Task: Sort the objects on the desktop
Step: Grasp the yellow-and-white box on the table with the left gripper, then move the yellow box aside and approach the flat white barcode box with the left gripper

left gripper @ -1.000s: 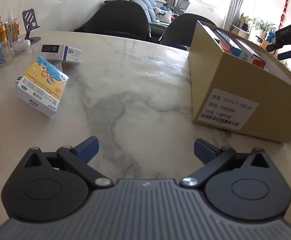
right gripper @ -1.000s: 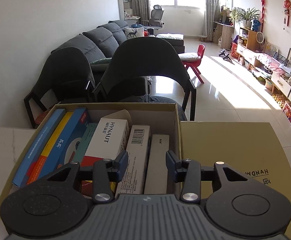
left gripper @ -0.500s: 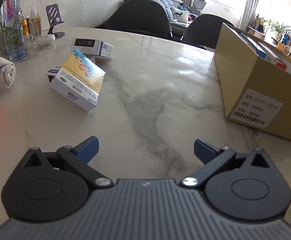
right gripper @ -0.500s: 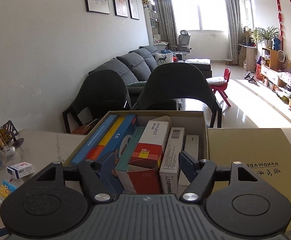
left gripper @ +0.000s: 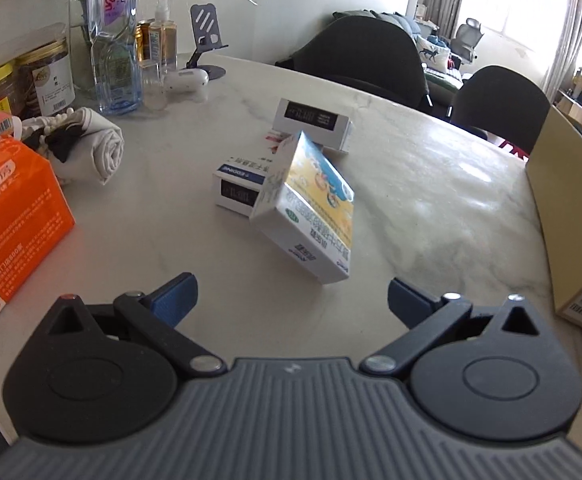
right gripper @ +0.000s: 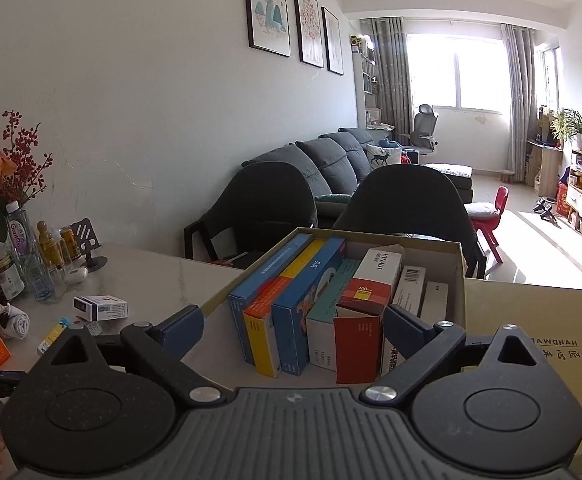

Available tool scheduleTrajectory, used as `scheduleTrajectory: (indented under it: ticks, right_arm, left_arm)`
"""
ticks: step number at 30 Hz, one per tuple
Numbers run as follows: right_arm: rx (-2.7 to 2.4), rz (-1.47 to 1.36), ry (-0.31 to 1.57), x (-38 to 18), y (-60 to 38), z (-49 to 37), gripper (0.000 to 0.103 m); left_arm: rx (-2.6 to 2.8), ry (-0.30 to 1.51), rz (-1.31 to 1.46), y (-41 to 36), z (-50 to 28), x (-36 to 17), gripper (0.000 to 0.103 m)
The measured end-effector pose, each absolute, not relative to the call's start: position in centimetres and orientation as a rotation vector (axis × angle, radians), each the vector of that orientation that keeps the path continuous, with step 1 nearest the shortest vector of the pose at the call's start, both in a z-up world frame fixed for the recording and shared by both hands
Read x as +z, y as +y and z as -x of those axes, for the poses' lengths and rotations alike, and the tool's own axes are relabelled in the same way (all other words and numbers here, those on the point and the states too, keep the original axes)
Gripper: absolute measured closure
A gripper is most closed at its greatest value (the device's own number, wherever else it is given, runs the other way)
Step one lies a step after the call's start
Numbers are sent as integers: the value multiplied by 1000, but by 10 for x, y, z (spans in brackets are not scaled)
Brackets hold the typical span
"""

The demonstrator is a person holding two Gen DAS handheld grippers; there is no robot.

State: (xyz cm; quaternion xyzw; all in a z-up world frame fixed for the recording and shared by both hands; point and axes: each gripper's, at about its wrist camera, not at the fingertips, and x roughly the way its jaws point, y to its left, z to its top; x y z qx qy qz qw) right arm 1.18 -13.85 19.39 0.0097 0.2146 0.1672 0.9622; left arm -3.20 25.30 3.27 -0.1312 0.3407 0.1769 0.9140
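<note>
In the left wrist view, a white and yellow medicine box [left gripper: 311,212] lies tilted on a small white and blue box [left gripper: 239,189], with another white box [left gripper: 313,123] behind them. My left gripper [left gripper: 291,300] is open and empty, just short of the yellow box. The cardboard box [left gripper: 567,216] stands at the right. In the right wrist view, my right gripper [right gripper: 293,328] is open and empty above the near end of the cardboard box [right gripper: 461,276], which holds several upright packets, among them a red and white one [right gripper: 365,312].
An orange tissue box [left gripper: 9,216], a rolled cloth [left gripper: 99,148], jars, bottles [left gripper: 113,40] and a phone stand [left gripper: 207,40] line the table's left side. The box lid [right gripper: 531,320] lies right of the cardboard box. Two dark chairs [right gripper: 407,208] stand behind the table.
My left gripper has swung left and come closer to the loose boxes. My right gripper has lifted and pulled back from the cardboard box, and its jaws have opened wider.
</note>
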Motion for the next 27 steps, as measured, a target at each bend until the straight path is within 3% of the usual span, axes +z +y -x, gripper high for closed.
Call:
scheduleTrajectory:
  ticks: [9, 15, 18, 21, 27]
  right_arm:
    - [351, -51, 469, 174, -136, -8, 6]
    - [362, -80, 485, 167, -138, -9, 6]
    - [361, -91, 496, 163, -139, -10, 6]
    - [365, -82, 495, 160, -139, -6, 6]
    - [367, -98, 487, 157, -143, -3, 6]
  left_arm:
    - [382, 718, 256, 263, -2, 27, 0]
    - [312, 700, 123, 226, -17, 27, 0]
    - [336, 687, 53, 213, -24, 26, 10]
    - [286, 685, 93, 212, -28, 24, 27]
    - [181, 640, 4, 180, -30, 25, 26]
